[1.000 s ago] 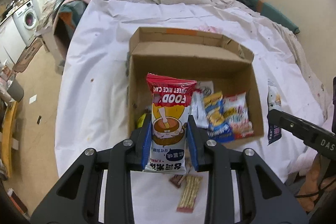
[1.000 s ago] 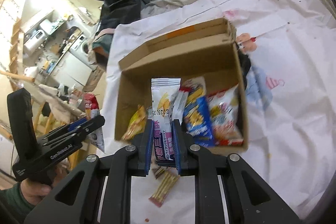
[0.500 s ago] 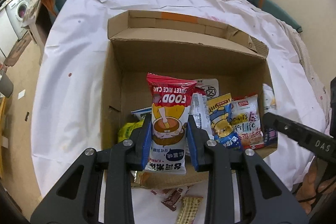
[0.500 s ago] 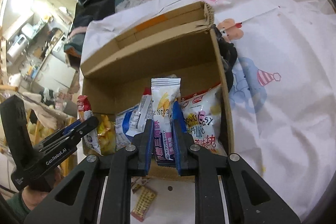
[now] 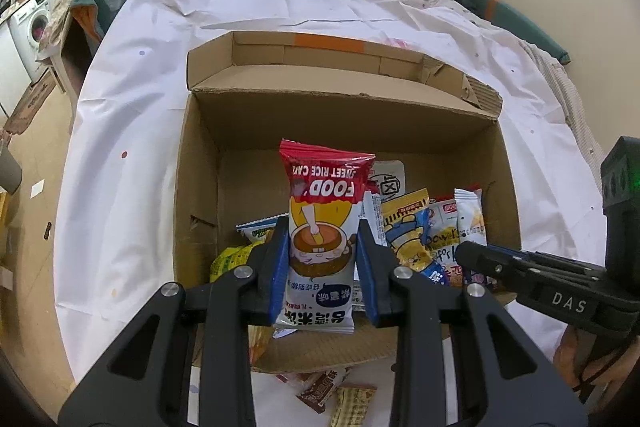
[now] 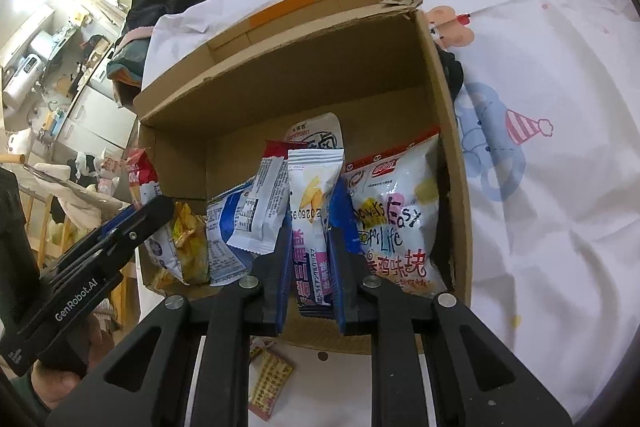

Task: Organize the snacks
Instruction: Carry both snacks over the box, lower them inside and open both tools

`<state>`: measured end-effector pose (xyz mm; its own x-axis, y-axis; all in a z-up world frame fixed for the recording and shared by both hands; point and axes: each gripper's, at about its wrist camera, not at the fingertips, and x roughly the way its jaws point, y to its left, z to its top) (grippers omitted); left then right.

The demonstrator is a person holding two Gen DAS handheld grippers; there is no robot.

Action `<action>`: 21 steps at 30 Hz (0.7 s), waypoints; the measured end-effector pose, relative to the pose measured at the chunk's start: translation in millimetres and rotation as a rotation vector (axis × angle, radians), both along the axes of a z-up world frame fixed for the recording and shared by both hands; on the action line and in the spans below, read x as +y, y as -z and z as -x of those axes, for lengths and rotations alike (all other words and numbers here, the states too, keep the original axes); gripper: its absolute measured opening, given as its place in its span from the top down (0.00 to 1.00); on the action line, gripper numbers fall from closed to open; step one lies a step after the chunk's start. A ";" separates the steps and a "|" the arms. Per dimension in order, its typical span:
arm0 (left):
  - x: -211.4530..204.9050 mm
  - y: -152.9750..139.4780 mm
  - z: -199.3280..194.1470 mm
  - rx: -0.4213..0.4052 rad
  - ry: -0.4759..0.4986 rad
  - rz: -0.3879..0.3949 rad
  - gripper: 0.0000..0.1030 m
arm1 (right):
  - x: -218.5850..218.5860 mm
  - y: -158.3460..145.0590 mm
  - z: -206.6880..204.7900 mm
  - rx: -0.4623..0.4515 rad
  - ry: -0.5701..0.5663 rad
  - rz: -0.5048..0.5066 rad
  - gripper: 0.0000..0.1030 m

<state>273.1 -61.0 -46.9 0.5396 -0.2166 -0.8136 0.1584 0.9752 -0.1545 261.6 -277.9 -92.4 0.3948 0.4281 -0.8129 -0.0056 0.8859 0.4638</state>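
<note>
The red rice cake packet was clamped upright between the blue pads of the left gripper, its print upside down, and was held over the near half of the open cardboard box. Compared with a second earlier, when the box lay well ahead of that gripper, both packets had been carried forward over its near wall; this was judged to mean that the carry was almost done and only lowering and release remained. The slim white and purple packet was gripped the same way by the right gripper, just inside the front edge, to the right of the left gripper.

Both packets were of glossy, crinkled film with crimped, sealed ends, puffed and light, likely to slip or buckle if squeezed. Ahead of the right gripper a large white chicken-flavour bag leaned against the right wall, and blue and white sachets and a yellow packet were stacked to the left. The box was of matte corrugated board with a torn flap corner and an orange tape strip. Below the grippers, small wrapped bars lay outside on the creased white sheet.
</note>
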 end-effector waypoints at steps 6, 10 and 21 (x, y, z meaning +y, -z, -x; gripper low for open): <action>0.7 2.4 1.7 0.010 -0.003 -0.002 0.73 | 1.5 0.9 0.3 0.006 -0.004 -0.004 0.81; 0.4 2.8 2.3 0.006 -0.005 -0.005 0.73 | 1.1 2.4 0.3 0.012 -0.002 -0.013 0.80; 4.2 -2.1 4.5 -0.009 -0.006 0.000 0.64 | -1.8 0.9 -1.5 0.000 0.003 -0.061 0.79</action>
<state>268.5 -56.9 -44.9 0.5483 -0.2133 -0.8086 0.1545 0.9761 -0.1527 263.1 -279.7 -93.4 0.3962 0.4755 -0.7855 -0.0034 0.8562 0.5166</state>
